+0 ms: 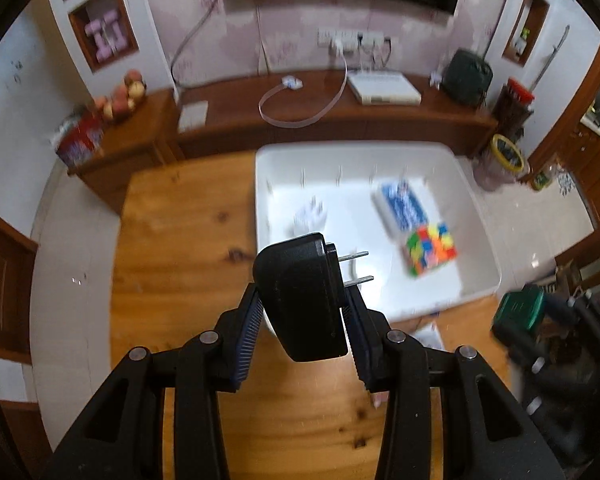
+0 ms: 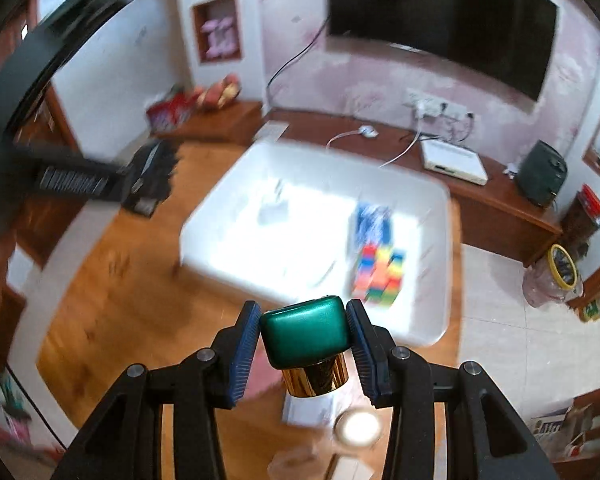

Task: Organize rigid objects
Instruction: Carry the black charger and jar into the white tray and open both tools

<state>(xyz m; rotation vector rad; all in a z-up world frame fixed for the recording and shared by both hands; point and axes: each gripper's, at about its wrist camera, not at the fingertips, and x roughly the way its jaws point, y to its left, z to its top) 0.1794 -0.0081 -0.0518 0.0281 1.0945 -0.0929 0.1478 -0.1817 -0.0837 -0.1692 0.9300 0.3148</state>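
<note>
My left gripper (image 1: 303,312) is shut on a black power adapter (image 1: 300,296) with two metal prongs pointing right, held above the near-left corner of a white bin (image 1: 272,160). In the bin lie a colourful puzzle cube (image 1: 431,249), a blue-and-white box (image 1: 404,205) and a small white item (image 1: 310,216). My right gripper (image 2: 306,334) is shut on a green-capped bottle with a gold collar (image 2: 306,336), held above the wooden table near the bin's (image 2: 432,336) front edge. The cube (image 2: 380,274) and box (image 2: 374,220) show there too. The right gripper shows at the right of the left view (image 1: 520,312).
The wooden table (image 1: 180,248) carries the bin. Below the right gripper lie a white paper (image 2: 304,412), a round pale lid (image 2: 358,426) and a pinkish item (image 2: 262,376). Behind stand a TV cabinet (image 1: 340,120) with a white box (image 1: 384,88) and cables.
</note>
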